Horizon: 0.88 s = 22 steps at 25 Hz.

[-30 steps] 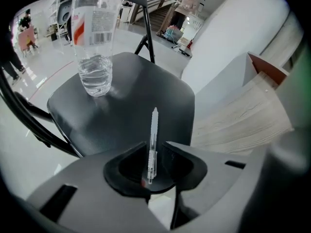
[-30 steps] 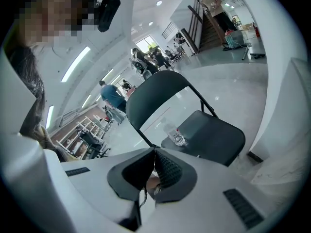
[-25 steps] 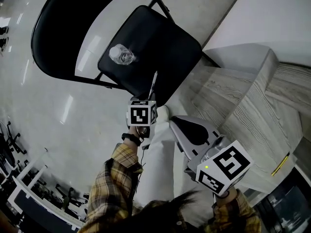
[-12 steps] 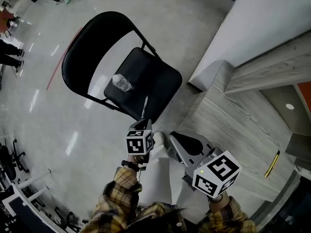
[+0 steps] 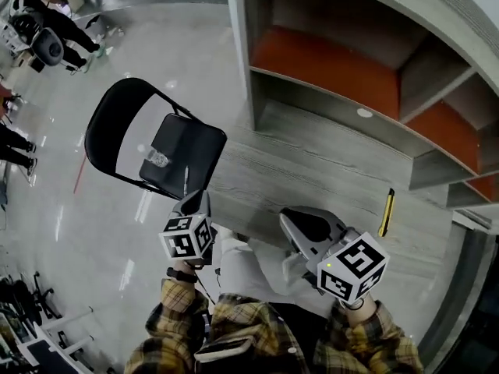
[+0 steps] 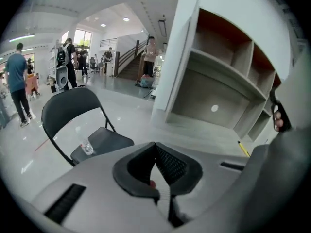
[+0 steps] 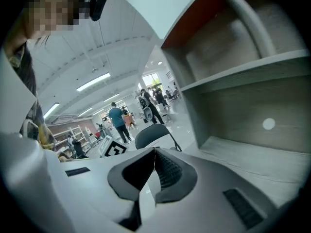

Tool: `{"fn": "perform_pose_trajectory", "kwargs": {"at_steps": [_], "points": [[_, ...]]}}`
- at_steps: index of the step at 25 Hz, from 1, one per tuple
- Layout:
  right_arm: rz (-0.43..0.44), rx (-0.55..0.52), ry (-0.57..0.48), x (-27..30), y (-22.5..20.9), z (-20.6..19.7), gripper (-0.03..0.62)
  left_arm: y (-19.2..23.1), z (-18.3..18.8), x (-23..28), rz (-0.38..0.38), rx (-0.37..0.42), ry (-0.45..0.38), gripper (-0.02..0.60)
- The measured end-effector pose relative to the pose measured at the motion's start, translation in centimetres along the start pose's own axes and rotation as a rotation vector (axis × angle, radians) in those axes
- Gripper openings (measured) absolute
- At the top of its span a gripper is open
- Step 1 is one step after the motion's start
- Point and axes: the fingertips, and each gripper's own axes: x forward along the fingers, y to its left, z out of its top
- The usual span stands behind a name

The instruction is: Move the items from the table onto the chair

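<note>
Your left gripper's jaws have just been closing and now meet with nothing between them. Your right gripper's jaws are pressed together and empty too, and each gripper carries a cube with black-and-white square markers. In the head view both grippers sit low in the frame, at the near edge of the grey wood-grain table. A clear plastic bottle, its print too small to read, stands on the black folding chair at mid left, and a slim yellow item lies on the table at right, well apart from both grippers.
</note>
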Motion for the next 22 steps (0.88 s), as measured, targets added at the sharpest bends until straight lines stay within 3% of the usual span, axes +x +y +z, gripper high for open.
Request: {"fn": "perform_pose_trajectory", "kwargs": {"at_steps": [6,12,17,22], "points": [[-0.145,0.039,-0.092,-15.0,-4.8,-1.4,0.018,-17.2,3.0,-3.0,-0.161,0.075,-0.086,0.006],[-0.289,0.122,-0.188,-25.5,-9.9,-3.4,0.018,-31.6,3.6,-4.2,-0.325,0.2,-0.11,0.006],[-0.386,0.166,-0.231,-29.9,-12.5,-4.6,0.018,-38.9,2.8,-5.4,-0.428,0.293,-0.116,0.006],[-0.413,0.156,-0.239,-31.5,-12.7,-5.0,0.018,-42.6,2.9,-7.3,-0.5,0.316,-0.134,0.005]]}}
